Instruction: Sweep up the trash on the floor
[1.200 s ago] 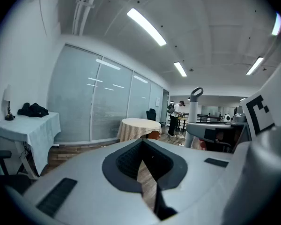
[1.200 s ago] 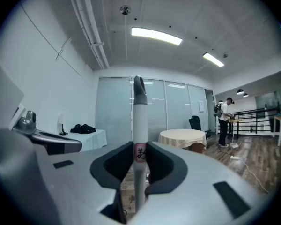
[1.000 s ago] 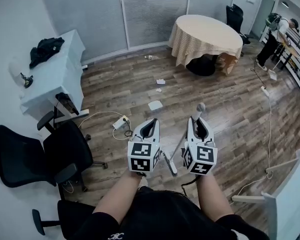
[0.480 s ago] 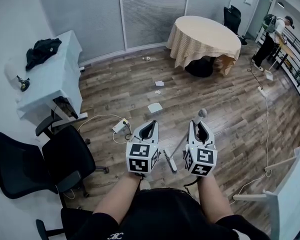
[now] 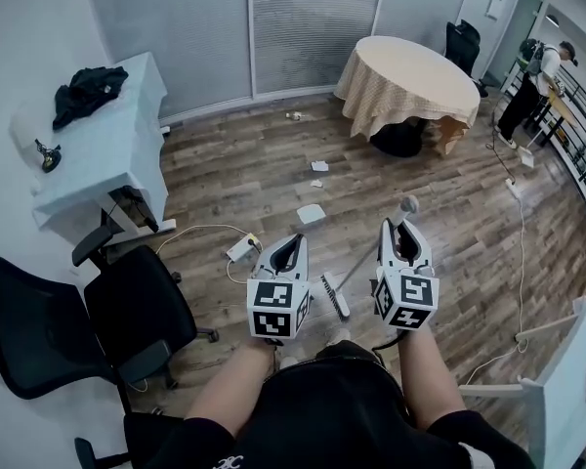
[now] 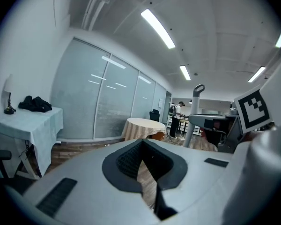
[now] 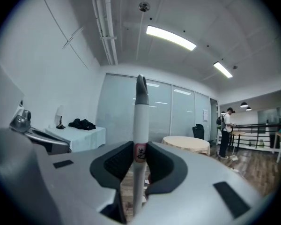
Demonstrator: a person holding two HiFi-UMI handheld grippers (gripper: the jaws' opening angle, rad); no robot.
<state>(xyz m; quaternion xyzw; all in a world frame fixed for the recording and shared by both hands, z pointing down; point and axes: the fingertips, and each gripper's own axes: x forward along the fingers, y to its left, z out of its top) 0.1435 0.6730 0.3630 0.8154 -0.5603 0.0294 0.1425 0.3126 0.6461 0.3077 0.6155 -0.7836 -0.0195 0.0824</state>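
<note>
My right gripper (image 5: 404,225) (image 7: 140,146) is shut on the white broom handle (image 7: 140,116), which stands upright between its jaws. In the head view the handle (image 5: 371,252) slants down to the broom head (image 5: 333,296) on the wood floor between the two grippers. My left gripper (image 5: 291,243) (image 6: 141,142) is shut with nothing in it, left of the broom. Ahead on the floor lies trash: a white sheet of paper (image 5: 311,213), smaller scraps (image 5: 317,167), and a piece near the glass wall (image 5: 294,115).
A power strip (image 5: 240,249) with its cable lies left of the left gripper. Black office chairs (image 5: 137,301) stand at the left, a white-draped table (image 5: 98,145) beyond them. A round clothed table (image 5: 410,81) stands far ahead, a person (image 5: 537,76) at far right. A cable (image 5: 521,223) crosses the floor.
The view has shifted slightly, and the right gripper with the broom handle sits a little further right. Both grippers keep the same jaw state.
</note>
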